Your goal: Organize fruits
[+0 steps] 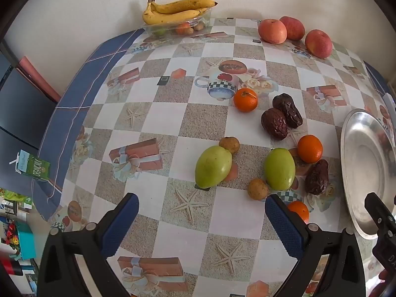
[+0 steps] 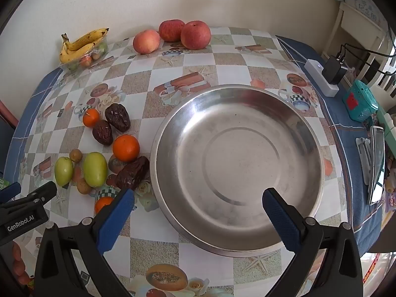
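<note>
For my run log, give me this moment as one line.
left gripper: open, empty, above table | right gripper: open, empty, over steel plate | plate: empty | loose fruit: left of plate

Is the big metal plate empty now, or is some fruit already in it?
Empty. The metal plate shows only bare shiny steel inside; the oranges, dates and green fruits lie on the tablecloth beside it.

Soft daylight, perhaps from right; glare on steel bowl (image 2: 237, 168); fisheye-warped, dark corners.

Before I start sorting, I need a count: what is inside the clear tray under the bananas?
Under the bananas, the clear tray shows a reddish fruit, something green and small brown ones. The bananas hide the rest, so no count.
</note>
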A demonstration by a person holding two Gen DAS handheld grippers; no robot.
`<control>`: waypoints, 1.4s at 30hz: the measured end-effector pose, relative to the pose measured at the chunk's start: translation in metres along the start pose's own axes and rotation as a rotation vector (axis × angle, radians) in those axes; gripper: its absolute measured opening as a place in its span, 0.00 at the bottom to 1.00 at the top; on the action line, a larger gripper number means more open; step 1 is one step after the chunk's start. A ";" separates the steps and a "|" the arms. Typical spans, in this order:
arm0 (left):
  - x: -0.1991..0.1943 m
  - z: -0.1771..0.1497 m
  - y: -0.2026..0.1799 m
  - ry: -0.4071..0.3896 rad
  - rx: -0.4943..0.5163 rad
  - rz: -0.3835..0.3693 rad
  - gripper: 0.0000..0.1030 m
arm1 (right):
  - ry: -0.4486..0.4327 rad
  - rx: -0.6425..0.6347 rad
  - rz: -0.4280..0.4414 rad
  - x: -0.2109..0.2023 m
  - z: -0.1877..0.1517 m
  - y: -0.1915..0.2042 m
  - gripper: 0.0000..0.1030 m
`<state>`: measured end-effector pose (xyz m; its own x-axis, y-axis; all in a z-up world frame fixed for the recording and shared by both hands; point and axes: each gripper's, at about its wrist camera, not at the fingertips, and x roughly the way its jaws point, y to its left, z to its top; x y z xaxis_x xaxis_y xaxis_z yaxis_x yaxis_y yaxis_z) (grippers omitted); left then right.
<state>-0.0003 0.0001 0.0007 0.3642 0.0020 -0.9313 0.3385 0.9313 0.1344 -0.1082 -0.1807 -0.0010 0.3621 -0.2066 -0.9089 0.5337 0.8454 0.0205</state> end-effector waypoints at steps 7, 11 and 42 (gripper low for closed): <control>0.001 0.000 0.000 0.000 0.001 -0.001 1.00 | 0.000 0.000 0.000 0.000 0.000 0.001 1.00; 0.001 0.000 0.000 0.000 0.001 -0.002 1.00 | 0.000 0.000 -0.001 0.000 0.000 0.001 1.00; 0.001 0.000 0.000 0.001 0.000 -0.006 1.00 | 0.005 -0.001 0.005 0.003 0.002 -0.002 1.00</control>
<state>-0.0001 0.0000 0.0001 0.3616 -0.0032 -0.9323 0.3405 0.9314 0.1288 -0.1068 -0.1835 -0.0028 0.3613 -0.2001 -0.9107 0.5315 0.8467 0.0249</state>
